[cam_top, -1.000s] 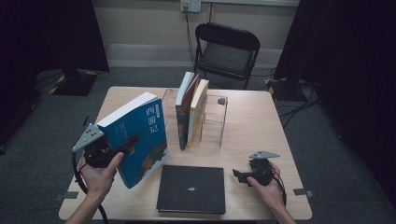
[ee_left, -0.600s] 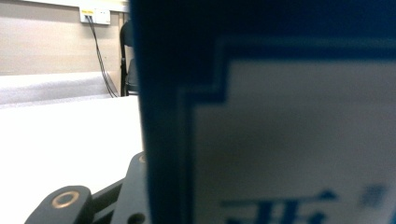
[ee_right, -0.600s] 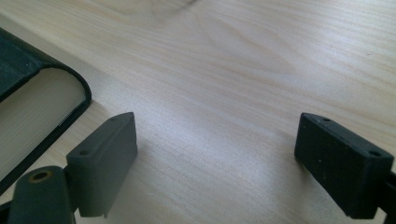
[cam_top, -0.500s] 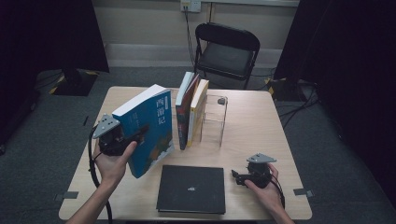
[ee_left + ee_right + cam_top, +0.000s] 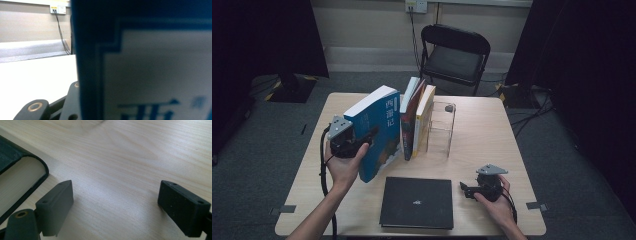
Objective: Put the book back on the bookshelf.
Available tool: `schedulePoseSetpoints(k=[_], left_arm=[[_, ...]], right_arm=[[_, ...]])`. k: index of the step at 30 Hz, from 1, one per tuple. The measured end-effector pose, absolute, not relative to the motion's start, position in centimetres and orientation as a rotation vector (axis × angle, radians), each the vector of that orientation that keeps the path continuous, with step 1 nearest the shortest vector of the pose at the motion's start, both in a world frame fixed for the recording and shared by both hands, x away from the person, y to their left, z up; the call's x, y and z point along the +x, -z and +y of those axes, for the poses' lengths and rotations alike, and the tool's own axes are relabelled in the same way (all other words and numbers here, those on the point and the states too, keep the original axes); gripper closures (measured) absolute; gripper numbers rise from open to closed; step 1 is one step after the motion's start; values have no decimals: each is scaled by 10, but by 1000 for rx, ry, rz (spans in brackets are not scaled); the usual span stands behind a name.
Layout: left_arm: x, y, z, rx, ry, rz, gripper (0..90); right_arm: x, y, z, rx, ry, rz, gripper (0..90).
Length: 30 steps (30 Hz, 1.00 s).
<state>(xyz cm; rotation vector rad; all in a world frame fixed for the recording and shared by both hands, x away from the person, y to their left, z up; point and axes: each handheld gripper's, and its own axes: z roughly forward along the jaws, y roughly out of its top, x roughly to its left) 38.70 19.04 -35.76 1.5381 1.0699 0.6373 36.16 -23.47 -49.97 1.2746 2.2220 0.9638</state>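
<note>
- High view: one wooden table (image 5: 492, 150) carries five books, two grippers and one clear plastic bookend (image 5: 443, 127).
- One thick blue book (image 5: 379, 135) stands tilted on its lower edge at the left of the table's middle, its top leaning toward the row of books beside it.
- The left gripper (image 5: 362, 141), held in the person's left hand (image 5: 343, 167), is clamped across the blue book's near edge; its jaws sit on either side of the book.
- Three books (image 5: 416, 117) stand in a leaning row just right of the blue one, resting against the bookend.
- One black book (image 5: 417, 202) lies flat and shut at the near edge of the table, between the two hands.
- The right gripper (image 5: 468, 190) rests low on the table in the person's right hand (image 5: 497, 205), just right of the black book and pointing at it.
- One black folding chair (image 5: 454, 55) stands behind the table.
- Left gripper view: the blue cover (image 5: 155, 70) fills the near field, and one black jaw lies against its left side.
- Right gripper view: the two jaws stand wide apart over bare wood with nothing between them; the black book's corner (image 5: 20, 175) lies at the left.
</note>
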Motion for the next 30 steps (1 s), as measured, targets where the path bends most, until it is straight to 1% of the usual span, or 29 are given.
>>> schedulePoseSetpoints(k=[11,14,18,30], left_arm=[[406,367,180,1524,-630,1099,619],[410,369,174,1524,-664,1087,619],[415,371,172,1507,-659,1095,619],[433,374,161,1492,-708,1102,619]], right_arm=[[362,500,-235,1275,-964,2222,129],[362,500,-235,1275,-964,2222,129],[362,500,-235,1275,-964,2222,129],[362,500,-235,1274,-964,2223,129]])
